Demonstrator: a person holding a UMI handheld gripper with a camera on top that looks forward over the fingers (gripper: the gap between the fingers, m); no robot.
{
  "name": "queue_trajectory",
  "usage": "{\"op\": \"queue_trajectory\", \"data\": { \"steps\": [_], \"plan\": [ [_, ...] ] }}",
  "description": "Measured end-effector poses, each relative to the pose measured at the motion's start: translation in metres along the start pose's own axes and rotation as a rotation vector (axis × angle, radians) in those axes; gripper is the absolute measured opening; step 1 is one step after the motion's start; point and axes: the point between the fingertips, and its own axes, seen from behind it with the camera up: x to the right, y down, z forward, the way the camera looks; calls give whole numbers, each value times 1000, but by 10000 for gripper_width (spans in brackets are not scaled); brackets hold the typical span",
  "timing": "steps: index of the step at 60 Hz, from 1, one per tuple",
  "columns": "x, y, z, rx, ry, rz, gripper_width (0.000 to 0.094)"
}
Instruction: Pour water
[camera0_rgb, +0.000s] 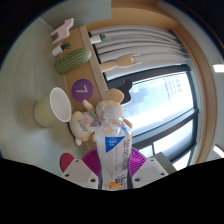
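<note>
The bottle is standing between the fingers with its long axis running away from the camera, cap pointing toward the far window. The gripper is closing narrowly on it, both magenta pads seemingly pressing its labelled sides, though the right contact is hard to make out. To the left, a pale cup is sitting beside a purple disc, with a green woven basket farther off, near a curtain.
</note>
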Motion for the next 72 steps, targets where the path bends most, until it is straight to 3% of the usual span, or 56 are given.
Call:
{"op": "queue_trajectory", "data": {
  "steps": [22, 40, 57, 72],
  "plan": [
    [-8, -59, 44, 132, 131, -786, 332],
    [-34, -83, 46, 244, 189, -1119, 330],
    [-3, -86, 43, 202, 244, -908, 331],
    [71, -61, 33, 123, 194, 40, 330]
  ]
}}
